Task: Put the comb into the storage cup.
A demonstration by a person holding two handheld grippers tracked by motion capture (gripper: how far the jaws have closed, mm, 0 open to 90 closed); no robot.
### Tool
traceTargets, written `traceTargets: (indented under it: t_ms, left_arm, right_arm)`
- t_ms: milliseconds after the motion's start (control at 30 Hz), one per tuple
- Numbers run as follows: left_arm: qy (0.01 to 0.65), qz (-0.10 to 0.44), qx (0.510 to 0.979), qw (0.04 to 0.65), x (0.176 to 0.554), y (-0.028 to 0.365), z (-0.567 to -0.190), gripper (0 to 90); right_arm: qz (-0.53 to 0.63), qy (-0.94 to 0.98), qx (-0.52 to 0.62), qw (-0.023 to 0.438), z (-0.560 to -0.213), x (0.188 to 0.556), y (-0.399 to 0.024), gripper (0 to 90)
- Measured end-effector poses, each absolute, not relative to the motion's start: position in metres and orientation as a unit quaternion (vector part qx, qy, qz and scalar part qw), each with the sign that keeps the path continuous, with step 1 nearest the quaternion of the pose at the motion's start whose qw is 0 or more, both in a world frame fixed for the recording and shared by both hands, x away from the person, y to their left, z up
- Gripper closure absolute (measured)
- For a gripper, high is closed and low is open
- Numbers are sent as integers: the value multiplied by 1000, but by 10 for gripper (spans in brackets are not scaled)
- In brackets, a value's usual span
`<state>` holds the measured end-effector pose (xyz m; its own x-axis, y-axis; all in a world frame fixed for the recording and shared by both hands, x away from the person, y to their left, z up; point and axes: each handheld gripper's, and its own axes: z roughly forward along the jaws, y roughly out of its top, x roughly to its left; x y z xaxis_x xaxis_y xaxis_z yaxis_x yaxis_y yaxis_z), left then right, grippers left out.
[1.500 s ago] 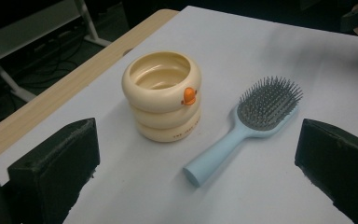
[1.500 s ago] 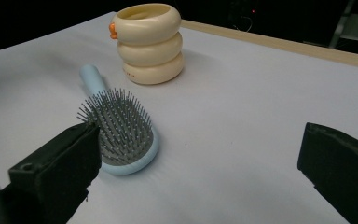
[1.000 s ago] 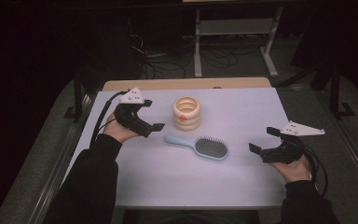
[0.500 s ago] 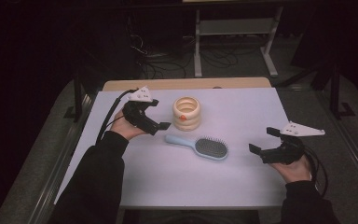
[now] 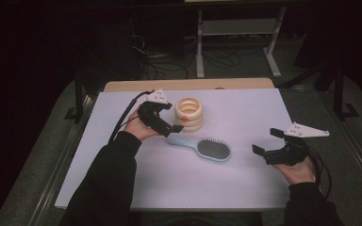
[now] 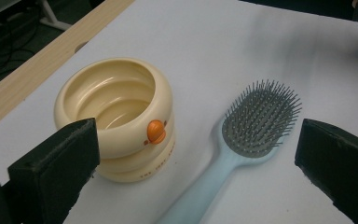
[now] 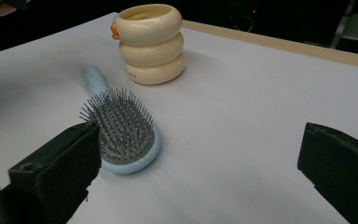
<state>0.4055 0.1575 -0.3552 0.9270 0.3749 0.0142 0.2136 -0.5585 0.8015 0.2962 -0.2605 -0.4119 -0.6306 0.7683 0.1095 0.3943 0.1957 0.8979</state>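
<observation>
With both grippers' fingers released, my left gripper (image 5: 169,120) sits near the cup (image 5: 189,114) and could knock it reaching the hairbrush (image 5: 202,148).

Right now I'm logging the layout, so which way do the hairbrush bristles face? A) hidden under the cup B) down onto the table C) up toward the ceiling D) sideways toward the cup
C: the hairbrush lies flat beside the cream cup, its grey bristles pointing up in both gripper views.
</observation>
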Motion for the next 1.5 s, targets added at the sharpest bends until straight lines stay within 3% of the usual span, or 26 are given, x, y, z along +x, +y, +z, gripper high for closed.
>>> traceTargets:
  t_ms: [233, 367, 1267, 1500]
  left_arm:
    - [156, 88, 884, 431, 407, 147, -360, 1]
    - [148, 86, 889, 424, 407, 144, -363, 58]
    - [103, 98, 924, 355, 411, 126, -385, 724]
    - [91, 90, 935, 330, 412, 118, -396, 843]
  right_arm:
    - [501, 751, 387, 185, -412, 296, -260, 0]
    - [500, 752, 387, 185, -412, 296, -260, 0]
    - [499, 754, 386, 184, -413, 297, -259, 0]
    - [498, 754, 386, 184, -413, 297, -260, 0]
